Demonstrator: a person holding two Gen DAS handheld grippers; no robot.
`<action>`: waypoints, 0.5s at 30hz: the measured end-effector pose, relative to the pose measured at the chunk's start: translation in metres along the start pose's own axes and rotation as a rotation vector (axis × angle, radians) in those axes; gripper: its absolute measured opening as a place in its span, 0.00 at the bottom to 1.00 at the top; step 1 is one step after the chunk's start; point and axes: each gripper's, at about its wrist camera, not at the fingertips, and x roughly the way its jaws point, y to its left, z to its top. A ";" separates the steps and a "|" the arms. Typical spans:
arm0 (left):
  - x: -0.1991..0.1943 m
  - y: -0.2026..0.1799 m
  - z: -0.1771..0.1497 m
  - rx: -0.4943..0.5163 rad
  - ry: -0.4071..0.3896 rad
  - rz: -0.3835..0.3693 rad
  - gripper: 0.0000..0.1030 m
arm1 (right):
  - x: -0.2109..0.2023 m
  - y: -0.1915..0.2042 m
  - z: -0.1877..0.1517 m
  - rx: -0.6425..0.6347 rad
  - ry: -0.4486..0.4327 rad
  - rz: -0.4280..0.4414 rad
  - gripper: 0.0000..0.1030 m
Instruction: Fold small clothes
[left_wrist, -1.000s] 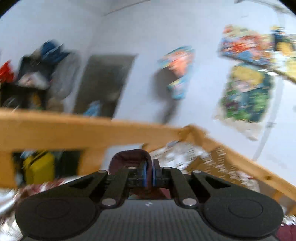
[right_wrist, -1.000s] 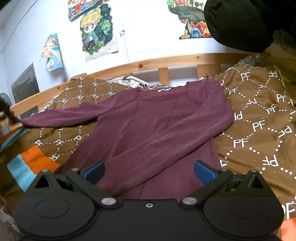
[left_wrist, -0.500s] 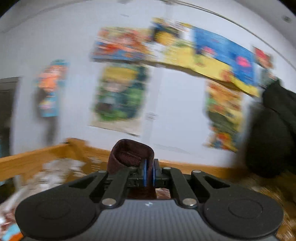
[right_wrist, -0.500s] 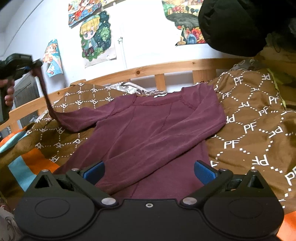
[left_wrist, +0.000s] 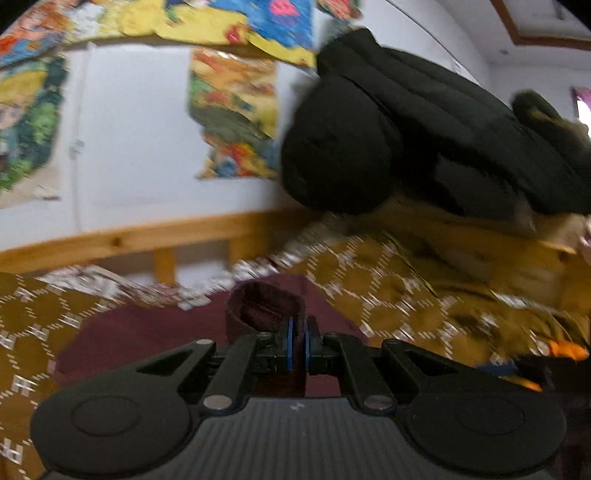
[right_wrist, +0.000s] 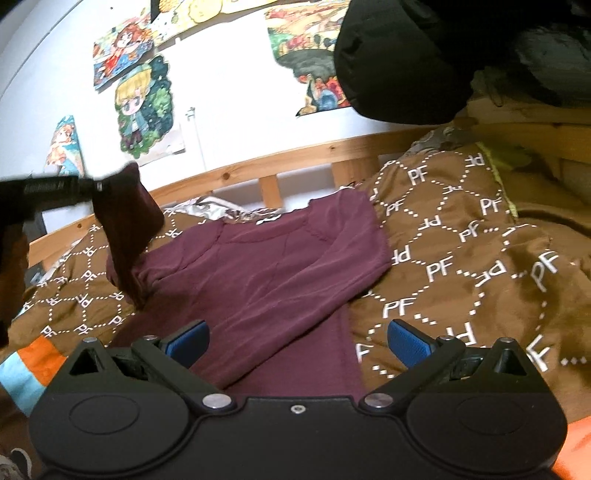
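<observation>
Your left gripper (left_wrist: 297, 344) is clenching the cuff (left_wrist: 264, 314) of the maroon sweater (right_wrist: 266, 273), fingers pinched tight on the fabric, and in the right wrist view it's holding that sleeve (right_wrist: 123, 229) up above the bed's left side. The sweater itself is lying spread across the brown PF-patterned blanket (right_wrist: 461, 258), its other sleeve folded over the chest. Your right gripper (right_wrist: 297, 343) is hovering over the hem, blue fingers (right_wrist: 408, 341) spread wide, grasping nothing.

Bedroom, wooden bed frame (right_wrist: 295, 162), wall posters (right_wrist: 146, 107)
</observation>
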 end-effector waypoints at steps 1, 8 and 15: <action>0.003 -0.005 -0.004 0.009 0.015 -0.017 0.05 | -0.001 -0.003 0.000 0.006 -0.007 -0.002 0.99; 0.021 -0.022 -0.027 0.032 0.123 -0.101 0.05 | -0.003 -0.013 0.004 0.002 -0.038 -0.038 0.99; 0.038 -0.032 -0.056 -0.010 0.218 -0.128 0.05 | -0.003 -0.021 0.003 0.013 -0.038 -0.053 0.99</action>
